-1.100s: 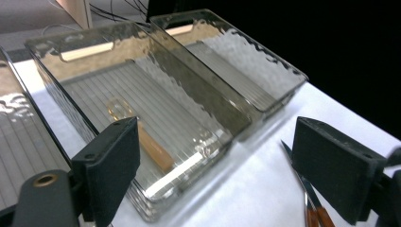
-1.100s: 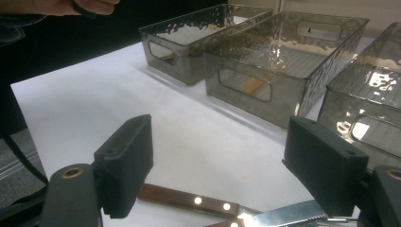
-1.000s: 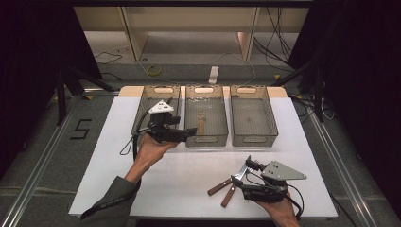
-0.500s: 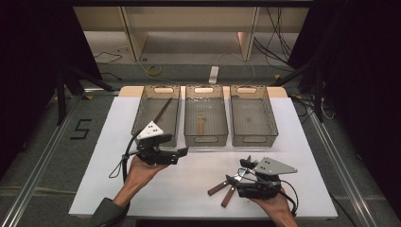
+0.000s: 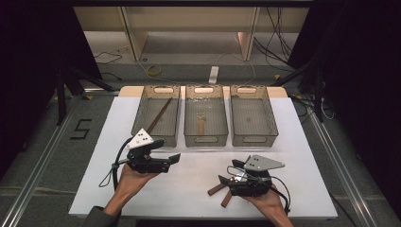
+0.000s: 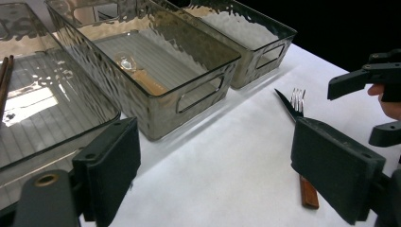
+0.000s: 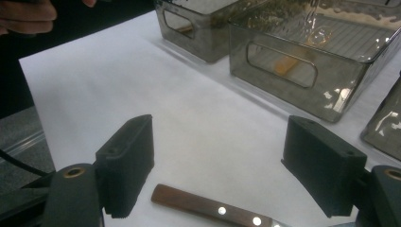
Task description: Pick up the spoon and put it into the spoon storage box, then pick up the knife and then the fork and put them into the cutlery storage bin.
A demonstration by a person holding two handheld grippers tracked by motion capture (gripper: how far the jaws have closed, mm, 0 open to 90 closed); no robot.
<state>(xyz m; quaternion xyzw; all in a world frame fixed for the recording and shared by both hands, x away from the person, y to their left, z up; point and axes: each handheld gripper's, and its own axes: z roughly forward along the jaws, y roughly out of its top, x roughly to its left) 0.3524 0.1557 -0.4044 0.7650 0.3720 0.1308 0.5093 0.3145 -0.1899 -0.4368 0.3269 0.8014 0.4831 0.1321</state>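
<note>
Between your left gripper (image 5: 163, 160) and right gripper (image 5: 226, 178) you have bare white table (image 5: 194, 189) to pass over. Low in that lane, just in front of your right gripper, lie the wooden-handled knife (image 7: 208, 206) and the fork (image 6: 298, 101), side by side. Ahead, three clear bins (image 5: 206, 140) stand in a row with narrow gaps between them; their walls block any flat reach forward, so you go over the rims. The table's left strip (image 5: 108, 142) lies open.

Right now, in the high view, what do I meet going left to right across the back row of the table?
Left bin with a long brown stick → middle bin holding a wooden-handled utensil → right bin.
</note>
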